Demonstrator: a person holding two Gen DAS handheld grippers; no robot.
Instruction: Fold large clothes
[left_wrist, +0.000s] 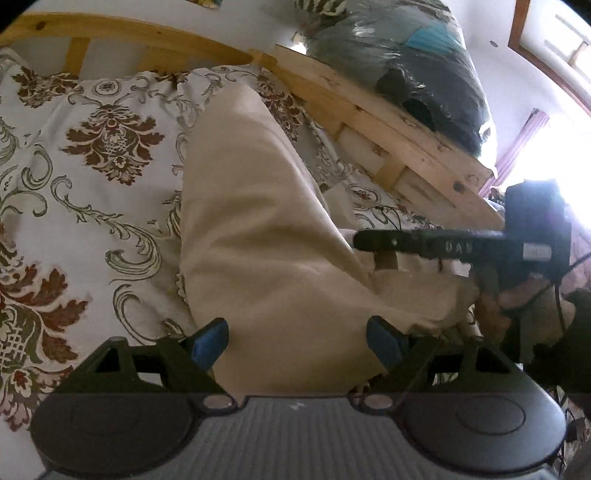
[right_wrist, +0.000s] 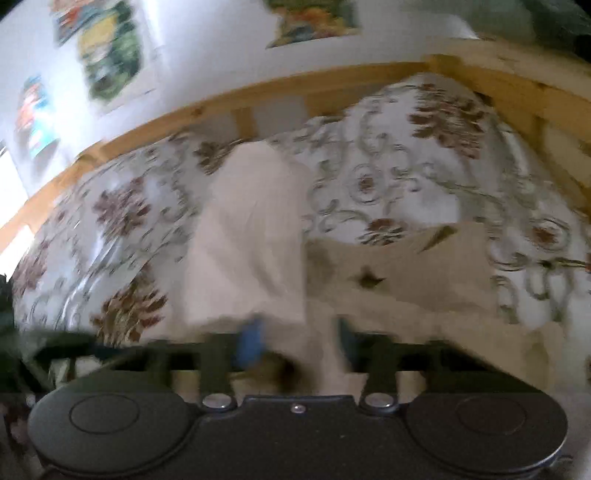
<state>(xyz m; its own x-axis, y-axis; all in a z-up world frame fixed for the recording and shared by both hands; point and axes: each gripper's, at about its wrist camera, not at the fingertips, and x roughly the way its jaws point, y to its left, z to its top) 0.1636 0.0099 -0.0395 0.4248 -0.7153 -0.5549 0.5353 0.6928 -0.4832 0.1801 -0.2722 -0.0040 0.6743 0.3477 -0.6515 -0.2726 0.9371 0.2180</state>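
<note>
On the left lies the patterned bedspread (left_wrist: 92, 155), a floral cover over a bed with a wooden frame (left_wrist: 388, 122), and it serves as the flat surface for folding. Across its middle runs the beige trousers (left_wrist: 258, 221), one long leg stretching away toward the headboard, the waist end bunched near the camera. The left gripper (left_wrist: 301, 341) hangs over that near end with its blue pads spread wide — cloth lies between them, but the pads do not press on it, so it looks ready to take hold rather than holding. Farther right, the right gripper (left_wrist: 373, 242) comes in level from the side, a hand behind it, its dark fingers drawn nearly together at the upper edge of the bunched fabric. In its own blurred view the right gripper (right_wrist: 295, 341) has pale cloth passing between the narrowed blue pads; it appears to pinch the trousers there — likely so the waist can be lifted and laid over the leg. A dark bag (left_wrist: 424, 66) sits on the frame behind.
</note>
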